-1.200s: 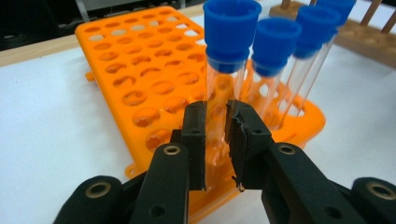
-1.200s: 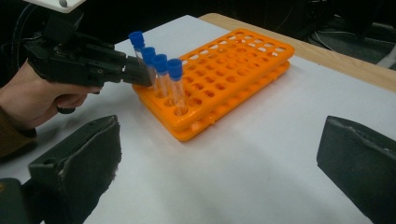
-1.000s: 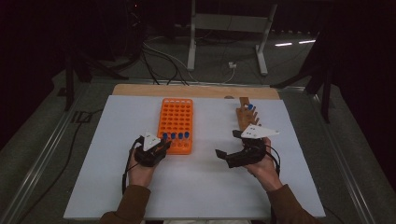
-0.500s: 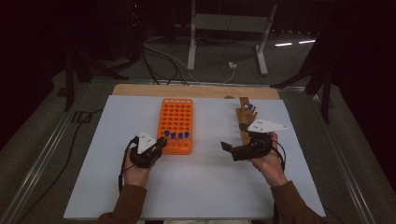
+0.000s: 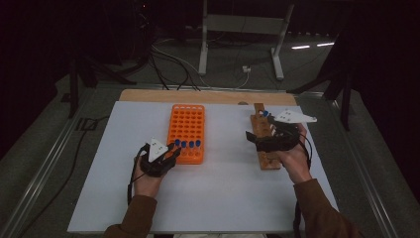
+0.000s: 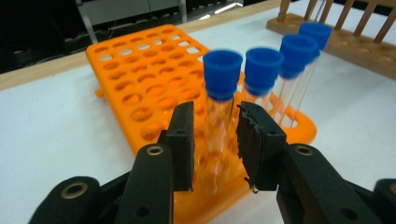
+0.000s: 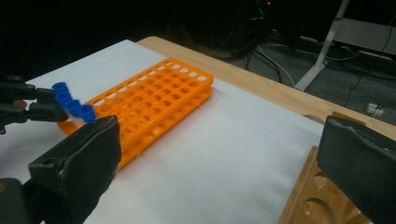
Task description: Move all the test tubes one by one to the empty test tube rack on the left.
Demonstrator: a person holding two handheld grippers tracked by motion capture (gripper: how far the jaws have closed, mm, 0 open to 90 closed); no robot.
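Opening slightly, left claw (image 6: pixel 215 140) brackets a blue-capped tube (image 6: pixel 219 100) without gripping.

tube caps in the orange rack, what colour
Blue caps, clearest in the left gripper view.

— What do you have on the high view?

— I see my left gripper (image 5: pixel 171 153) at the near end of the orange rack (image 5: pixel 186 130), beside the row of blue-capped tubes (image 5: pixel 187 144) that stands along the rack's near edge. If the jaws press on a tube, I cannot tell from here.

— And the other hand?

— My right gripper (image 5: pixel 252 139) is over the wooden rack (image 5: pixel 264 144), close to the right edge of the white table (image 5: pixel 223 198). Its jaws point left, toward the orange rack. One blue-capped tube (image 5: pixel 265 113) stands at the far end of the wooden rack.
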